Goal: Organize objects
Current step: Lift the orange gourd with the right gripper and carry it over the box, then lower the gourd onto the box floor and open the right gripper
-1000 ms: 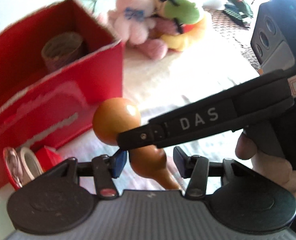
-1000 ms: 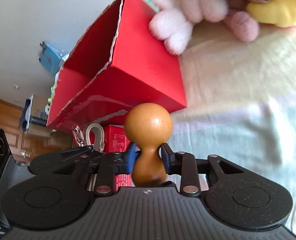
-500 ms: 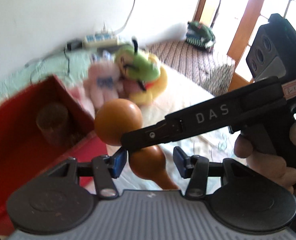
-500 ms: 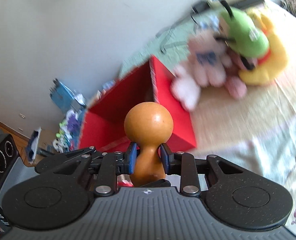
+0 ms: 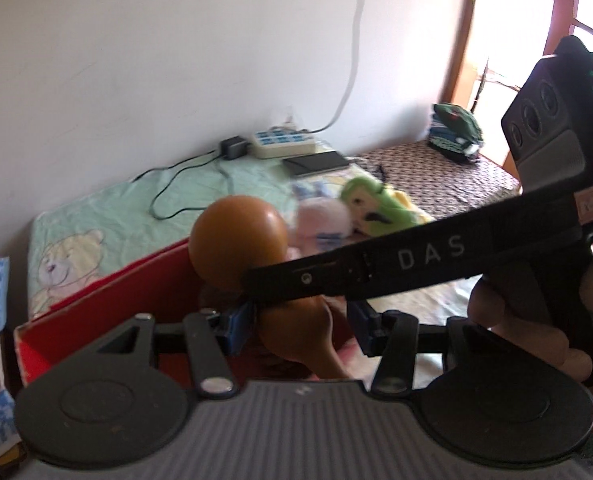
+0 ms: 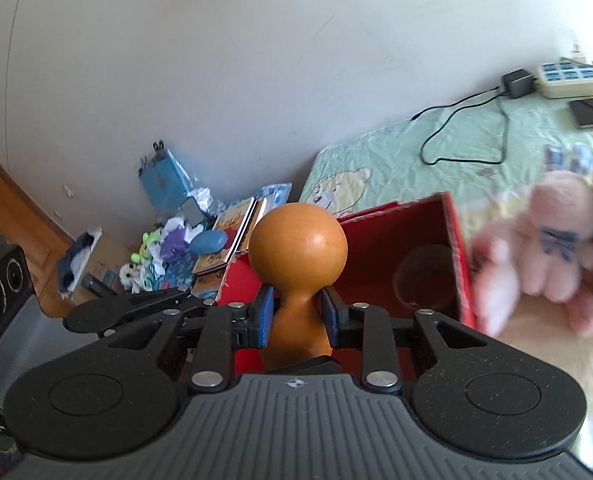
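Glossy smooth gourd (image 6: 298, 240); fuzzy plush rabbit (image 6: 544, 248).

A plain white painted wall (image 6: 216, 80) forms the backdrop in both views. A thin white cable (image 5: 354, 52) runs down it to a cream multi-socket power strip with blue outlets (image 5: 282, 146), which lies on a pale green bedsheet printed with a cartoon bear (image 5: 108, 216). A black power adapter with a black cord (image 5: 232, 148) sits just beside the strip. A brown patterned cushioned bench (image 5: 428, 176) adjoins the sheet near a wooden-framed glazed door (image 5: 564, 32), through which strong daylight enters. Light brown wooden floorboards (image 6: 24, 216) appear at the far left of the right wrist view.
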Action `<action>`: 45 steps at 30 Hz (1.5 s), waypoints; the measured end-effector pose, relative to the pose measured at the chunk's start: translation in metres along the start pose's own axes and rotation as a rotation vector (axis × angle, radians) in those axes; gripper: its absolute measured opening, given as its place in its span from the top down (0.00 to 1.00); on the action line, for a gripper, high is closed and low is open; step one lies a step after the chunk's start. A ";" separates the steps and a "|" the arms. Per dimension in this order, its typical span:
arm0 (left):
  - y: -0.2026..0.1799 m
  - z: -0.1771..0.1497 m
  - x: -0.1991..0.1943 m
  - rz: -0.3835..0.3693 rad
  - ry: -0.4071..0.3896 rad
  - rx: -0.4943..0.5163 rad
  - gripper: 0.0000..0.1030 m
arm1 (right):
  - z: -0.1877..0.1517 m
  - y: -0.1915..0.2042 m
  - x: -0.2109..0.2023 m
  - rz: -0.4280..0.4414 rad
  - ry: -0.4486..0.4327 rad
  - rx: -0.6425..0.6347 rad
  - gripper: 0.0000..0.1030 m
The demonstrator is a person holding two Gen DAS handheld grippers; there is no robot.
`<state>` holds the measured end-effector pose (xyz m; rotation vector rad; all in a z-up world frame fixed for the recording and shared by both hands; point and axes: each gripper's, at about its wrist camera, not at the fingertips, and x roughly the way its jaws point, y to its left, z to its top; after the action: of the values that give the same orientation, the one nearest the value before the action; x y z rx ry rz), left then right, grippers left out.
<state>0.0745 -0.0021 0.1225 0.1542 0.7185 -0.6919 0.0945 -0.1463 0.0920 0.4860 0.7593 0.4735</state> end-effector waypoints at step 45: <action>0.080 -0.036 0.122 0.040 0.363 -0.173 0.40 | -0.019 -0.044 0.117 -0.244 0.249 0.085 0.72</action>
<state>0.1711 0.0076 0.0077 0.1366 1.1165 -0.5652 0.1643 -0.1105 -0.0065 0.4102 1.0681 0.2764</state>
